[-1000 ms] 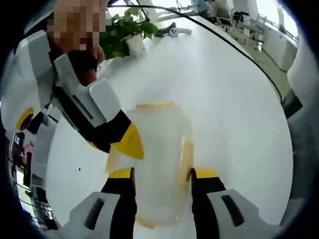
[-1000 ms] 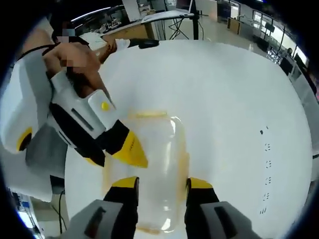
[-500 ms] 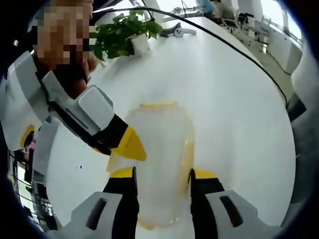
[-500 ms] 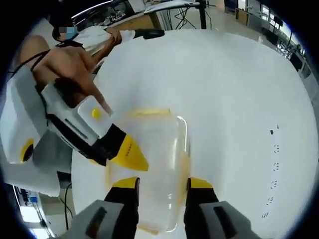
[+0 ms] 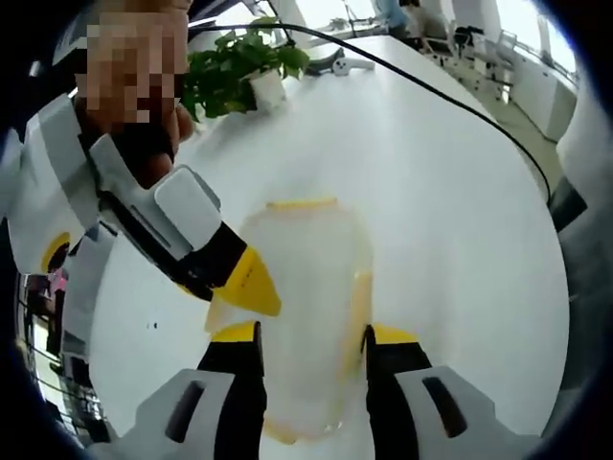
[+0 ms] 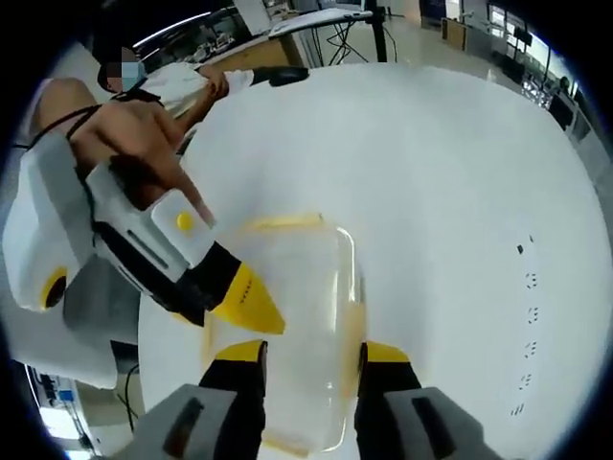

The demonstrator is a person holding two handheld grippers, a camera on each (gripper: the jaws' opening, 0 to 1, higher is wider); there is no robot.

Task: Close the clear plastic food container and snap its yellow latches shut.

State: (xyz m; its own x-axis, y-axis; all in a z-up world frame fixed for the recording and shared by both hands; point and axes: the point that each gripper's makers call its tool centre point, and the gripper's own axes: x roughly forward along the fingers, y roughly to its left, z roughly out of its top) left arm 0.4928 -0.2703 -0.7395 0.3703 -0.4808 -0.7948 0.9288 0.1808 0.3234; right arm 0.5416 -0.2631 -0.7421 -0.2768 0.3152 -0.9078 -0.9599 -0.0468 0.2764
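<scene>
The clear plastic container (image 5: 305,278) lies flat on the white table (image 5: 450,220), lid on top. A yellow latch (image 5: 299,203) runs along its far end and another (image 5: 358,305) along its right side. My left gripper (image 5: 312,333) hovers over the lid, its jaws apart, with nothing clamped. The right gripper (image 5: 251,287) reaches in from the left and its yellow tip touches the container's left edge. In the right gripper view the container (image 6: 292,307) lies under my right gripper (image 6: 311,353), also open. The left gripper's (image 6: 244,302) tip rests on the container's left edge there.
A potted plant (image 5: 239,67) and a grey tool (image 5: 337,59) stand at the far end of the table. A black cable (image 5: 469,105) curves along the right side. A person (image 6: 182,81) sits beyond the far left edge. Small black marks (image 6: 529,316) dot the table's right.
Both views have shifted slightly with the hands. The grippers and the container keep the same positions relative to each other.
</scene>
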